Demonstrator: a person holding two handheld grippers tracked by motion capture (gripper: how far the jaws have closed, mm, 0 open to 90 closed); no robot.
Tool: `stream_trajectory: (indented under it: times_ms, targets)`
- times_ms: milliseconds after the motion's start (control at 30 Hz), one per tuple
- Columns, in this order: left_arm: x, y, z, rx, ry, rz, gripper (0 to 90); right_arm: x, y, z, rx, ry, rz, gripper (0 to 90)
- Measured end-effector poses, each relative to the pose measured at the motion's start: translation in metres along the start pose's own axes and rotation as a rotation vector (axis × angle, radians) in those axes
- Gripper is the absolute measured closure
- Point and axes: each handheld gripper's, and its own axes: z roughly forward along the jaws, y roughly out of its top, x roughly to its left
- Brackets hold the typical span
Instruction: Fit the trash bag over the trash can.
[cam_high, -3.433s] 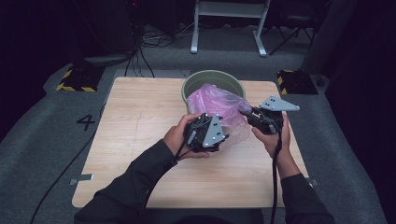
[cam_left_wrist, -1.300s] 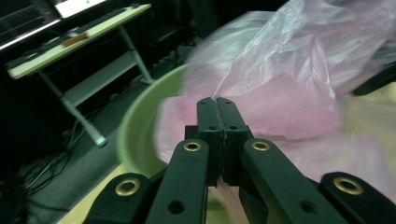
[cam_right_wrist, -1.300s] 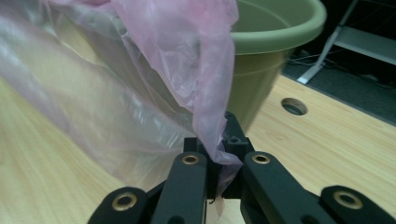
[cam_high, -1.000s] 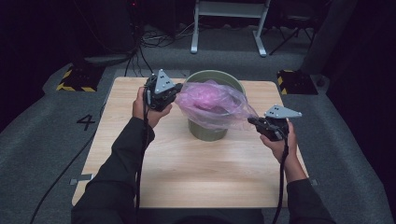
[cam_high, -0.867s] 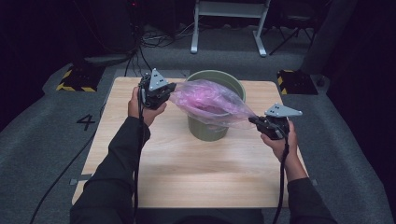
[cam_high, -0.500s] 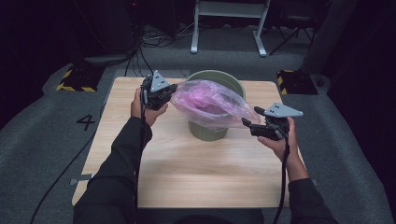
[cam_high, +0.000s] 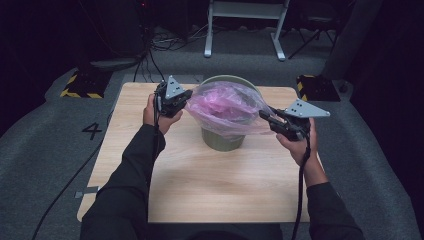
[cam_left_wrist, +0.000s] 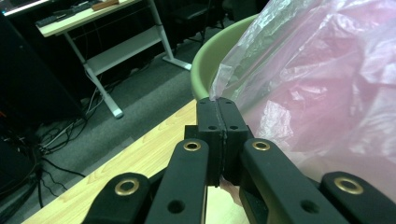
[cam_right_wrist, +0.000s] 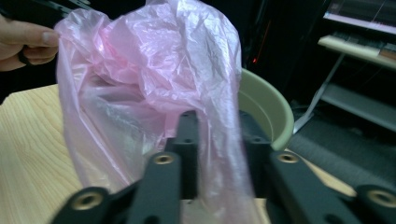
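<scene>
A pink plastic bag (cam_high: 225, 102) is draped over the mouth of a green bin (cam_high: 222, 142) that stands on the wooden table (cam_high: 200, 185). My left gripper (cam_high: 189, 97) is at the bin's left rim, shut on the bag's edge (cam_left_wrist: 224, 88), with its jaws pressed together around the film. At the bin's right side is my right gripper (cam_high: 262, 114). Its jaws have just been closing and still stand apart, with a fold of the bag (cam_right_wrist: 219, 140) hanging between them. In the right gripper view the bin's rim (cam_right_wrist: 266, 107) shows behind the bag.
A hand (cam_right_wrist: 23, 42) holds the left gripper at the bag's far side. Behind the table are a white metal stand (cam_high: 245, 30), floor cables (cam_high: 150, 55) and two yellow-and-black striped blocks (cam_high: 80, 87). The table's near half is bare wood.
The right gripper has risen and moved in toward the bin, and the bag's right corner is no longer pulled out taut. The left gripper has stayed at the left rim, shut on the bag.
</scene>
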Motion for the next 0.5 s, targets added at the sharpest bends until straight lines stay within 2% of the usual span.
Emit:
stream_trajectory:
  times_ms: [67, 100, 233, 367, 500]
  targets:
    - [0.002, -0.002, 0.004, 0.001, -0.002, -0.007, 89.6, -0.005, 0.000, 0.007, 0.028, -0.052, 0.022, 83.4]
    - [0.003, -0.004, 0.006, 0.005, -0.002, -0.013, 89.6, -0.010, -0.001, 0.010, 0.031, -0.033, 0.057, 84.3]
    - [0.005, -0.009, 0.017, 0.028, -0.001, -0.021, 89.7, -0.023, -0.007, 0.022, 0.069, -0.066, 0.149, 87.8]
    - [0.007, -0.013, 0.026, 0.040, -0.002, -0.036, 89.6, -0.031, -0.013, 0.034, 0.118, -0.092, 0.190, 88.7]
    - [0.011, -0.016, 0.033, 0.048, -0.003, -0.049, 89.5, -0.041, -0.017, 0.040, 0.127, -0.118, 0.219, 88.9]
